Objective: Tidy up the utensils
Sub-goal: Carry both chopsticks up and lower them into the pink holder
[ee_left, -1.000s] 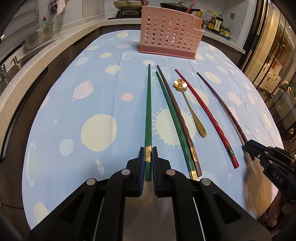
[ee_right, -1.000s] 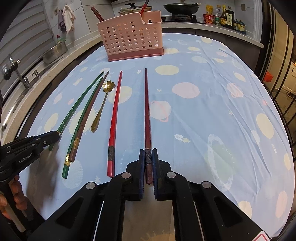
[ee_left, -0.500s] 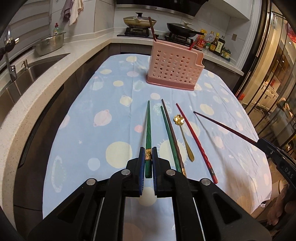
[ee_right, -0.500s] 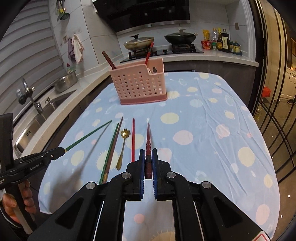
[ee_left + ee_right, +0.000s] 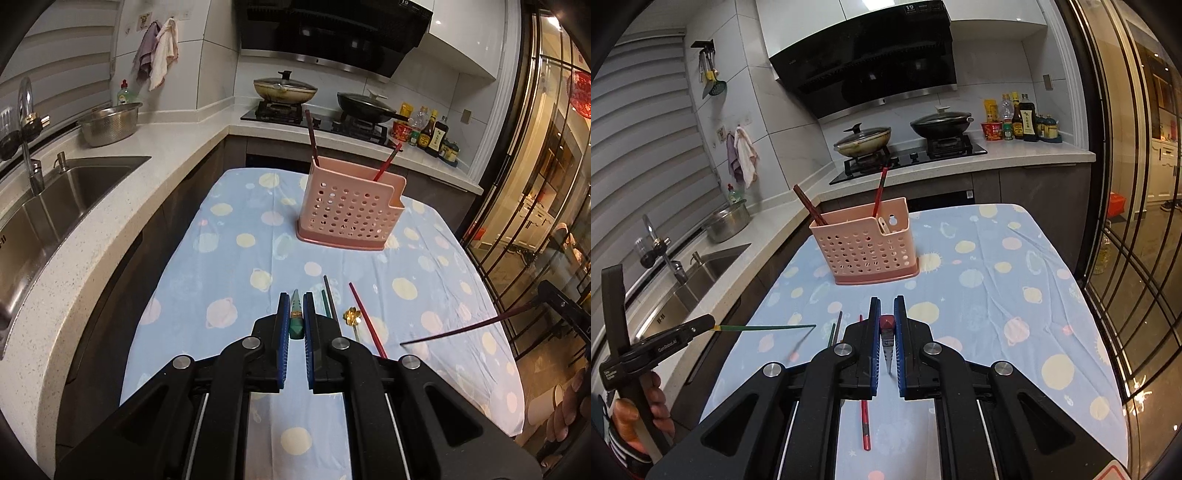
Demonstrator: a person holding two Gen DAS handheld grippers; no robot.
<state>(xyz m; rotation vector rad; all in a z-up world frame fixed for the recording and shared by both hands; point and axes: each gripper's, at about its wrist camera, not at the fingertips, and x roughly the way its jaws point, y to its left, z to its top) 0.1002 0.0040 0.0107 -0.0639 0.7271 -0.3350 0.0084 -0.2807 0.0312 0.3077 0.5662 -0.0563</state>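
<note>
My left gripper [image 5: 295, 300] is shut on a green chopstick [image 5: 296, 317], held in the air and seen end-on. My right gripper [image 5: 886, 306] is shut on a dark red chopstick [image 5: 887, 332], also off the table. Each shows in the other's view: the left gripper [image 5: 710, 322] with its green chopstick [image 5: 768, 327], the right gripper [image 5: 554, 301] with its dark red chopstick [image 5: 454, 332]. On the cloth lie a green chopstick [image 5: 324, 303], a brown chopstick [image 5: 330, 297], a gold spoon [image 5: 351, 315] and a red chopstick [image 5: 365, 325]. The pink holder [image 5: 349, 212] stands beyond them with two chopsticks in it.
The table with the blue planet cloth [image 5: 236, 266] is hemmed by a white counter with a sink [image 5: 55, 206] on the left. A stove with two pans [image 5: 905, 136] and bottles [image 5: 1019, 118] lies behind. A glass door with black bars [image 5: 1134, 258] runs along the right.
Both grippers rose well above the table, each lifting its chopstick off the cloth. The views tipped up from the tabletop to the holder and the kitchen wall.
</note>
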